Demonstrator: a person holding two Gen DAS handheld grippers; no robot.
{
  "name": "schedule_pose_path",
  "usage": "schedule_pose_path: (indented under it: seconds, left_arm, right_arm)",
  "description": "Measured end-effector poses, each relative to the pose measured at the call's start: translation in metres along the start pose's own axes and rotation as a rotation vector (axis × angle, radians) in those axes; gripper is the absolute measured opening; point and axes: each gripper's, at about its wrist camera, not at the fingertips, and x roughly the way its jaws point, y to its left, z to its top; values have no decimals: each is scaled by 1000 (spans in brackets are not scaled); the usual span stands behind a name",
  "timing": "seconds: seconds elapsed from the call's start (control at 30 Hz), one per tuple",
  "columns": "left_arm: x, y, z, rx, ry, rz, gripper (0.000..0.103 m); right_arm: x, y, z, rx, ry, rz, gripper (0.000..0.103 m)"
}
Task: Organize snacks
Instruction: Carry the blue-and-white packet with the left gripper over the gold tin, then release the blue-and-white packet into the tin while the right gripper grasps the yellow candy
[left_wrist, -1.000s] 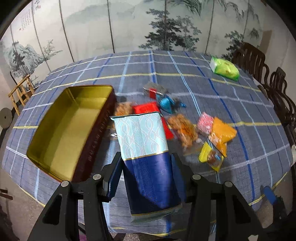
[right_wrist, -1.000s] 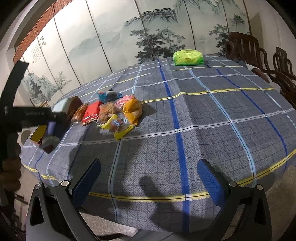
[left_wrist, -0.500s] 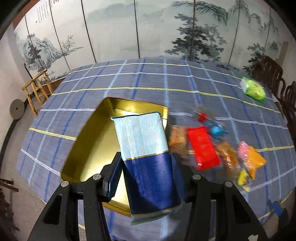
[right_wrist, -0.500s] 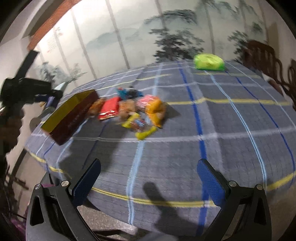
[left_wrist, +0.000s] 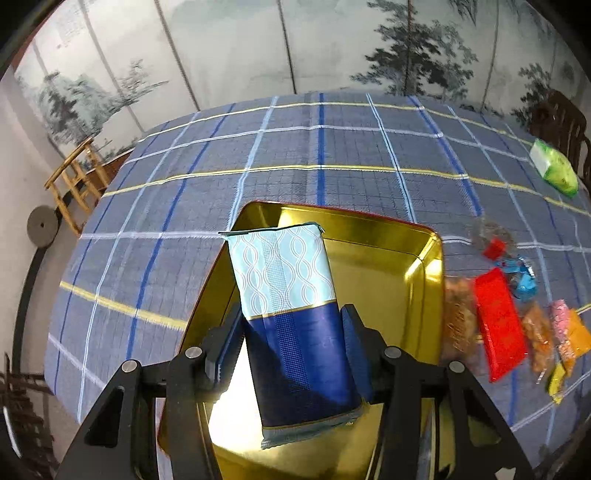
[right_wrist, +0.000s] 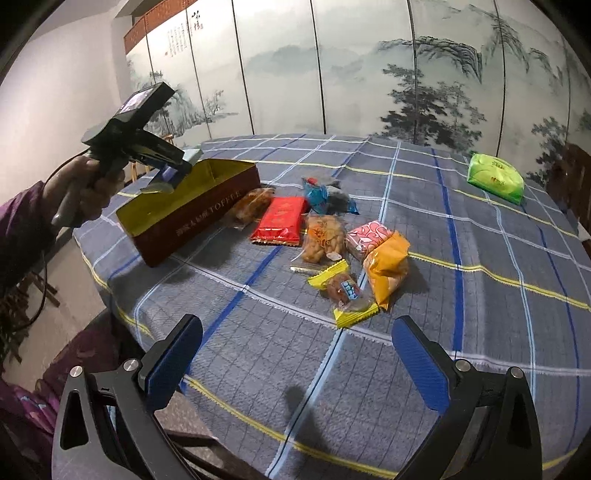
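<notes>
My left gripper (left_wrist: 291, 343) is shut on a blue and pale-blue snack pack (left_wrist: 288, 291) and holds it above the open gold-lined tin (left_wrist: 391, 258). In the right wrist view the left gripper (right_wrist: 177, 166) hovers over the tin (right_wrist: 199, 218), which is dark red outside. My right gripper (right_wrist: 295, 354) is open and empty above the table's near edge. Several loose snacks lie right of the tin: a red pack (right_wrist: 280, 218), a blue one (right_wrist: 317, 194), a pink one (right_wrist: 369, 238), an orange one (right_wrist: 388, 269), a yellow-ended one (right_wrist: 343, 291).
A green packet (right_wrist: 495, 177) lies at the far right of the checked blue tablecloth (right_wrist: 480, 295). A painted folding screen stands behind the table. Wooden chairs (left_wrist: 561, 122) stand at the right, a small wooden rack (left_wrist: 77, 177) at the left.
My left gripper has carried the blue pack leftward until it is over the tin. My right gripper has swung left and now faces the snacks and the tin.
</notes>
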Motion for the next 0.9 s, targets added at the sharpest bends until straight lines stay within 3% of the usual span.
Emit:
schedule_pose_path:
  seconds: [0.2,0.43,0.57,0.67,0.77,0.9]
  left_arm:
    - [33,3,16,55,21,20,48]
    - [54,6,16,95,25,67,49]
    - [40,8,12,100,-11,60,61]
    - [16,10,4,82,-53,51,65]
    - [-15,14,-10,23,-83,-21,67]
    - [-58,10,-39,-12,-142,-54,76]
  right_arm:
    - [11,-13,3,17,26,23,100]
    - [31,-19,18,-50,84,110,85]
    - [44,-18,28,-104,118,150,71]
    - [55,-19,32,-140,149,152,67]
    - [64,-24,35,-163,173,145,65]
    - [77,-31,35,-183,233,157,59]
